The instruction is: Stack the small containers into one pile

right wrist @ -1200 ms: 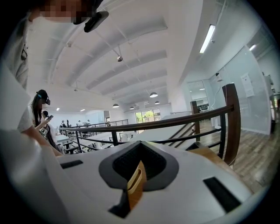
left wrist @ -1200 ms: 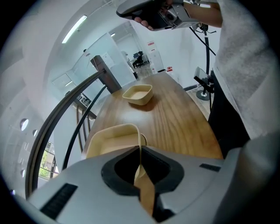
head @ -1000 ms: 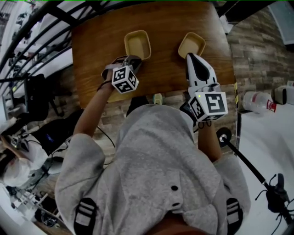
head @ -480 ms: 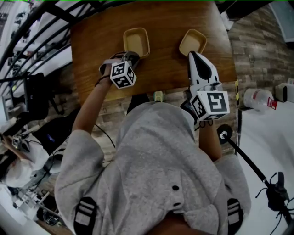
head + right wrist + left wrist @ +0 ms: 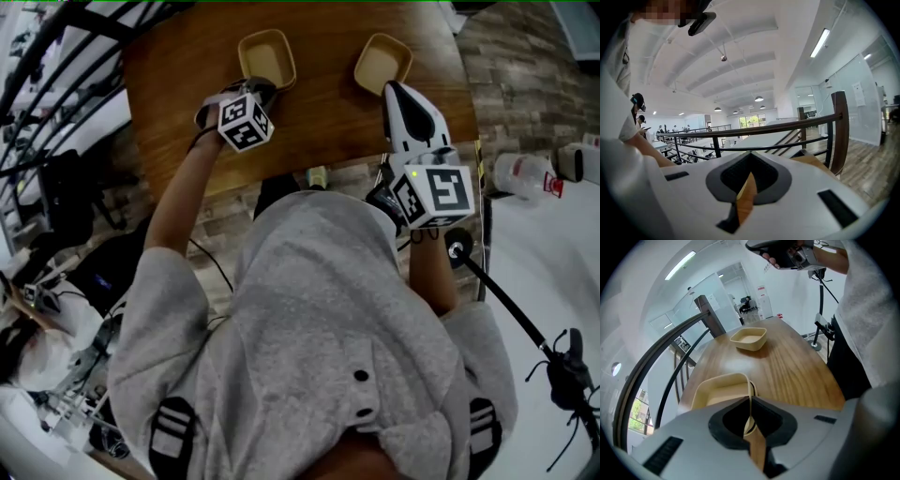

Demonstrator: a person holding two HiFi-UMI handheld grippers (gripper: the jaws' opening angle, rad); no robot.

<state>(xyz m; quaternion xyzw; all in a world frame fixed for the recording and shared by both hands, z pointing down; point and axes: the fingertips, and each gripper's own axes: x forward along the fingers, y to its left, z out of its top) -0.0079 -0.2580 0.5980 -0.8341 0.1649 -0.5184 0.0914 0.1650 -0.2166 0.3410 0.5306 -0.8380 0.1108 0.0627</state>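
Note:
Two small tan containers stand on the wooden table [image 5: 328,122]. My left gripper [image 5: 260,90] is shut on the near rim of the left container [image 5: 267,54]. In the left gripper view that thin rim [image 5: 749,390] runs between my jaws and the tray [image 5: 719,391] lies just ahead of my left gripper [image 5: 750,404]. The other container [image 5: 382,63] [image 5: 748,339] sits apart to the right. My right gripper [image 5: 394,91] [image 5: 748,176] hangs just short of it, shut with nothing in it.
A dark metal railing [image 5: 56,75] [image 5: 787,125] runs along the table's left and far sides. On the floor to the right lie a plastic bottle [image 5: 525,178] and a black stand [image 5: 459,251]. The table's near edge is against the person's body.
My left gripper has shifted slightly away from the body and down, still on the container's rim. The right gripper has stayed put.

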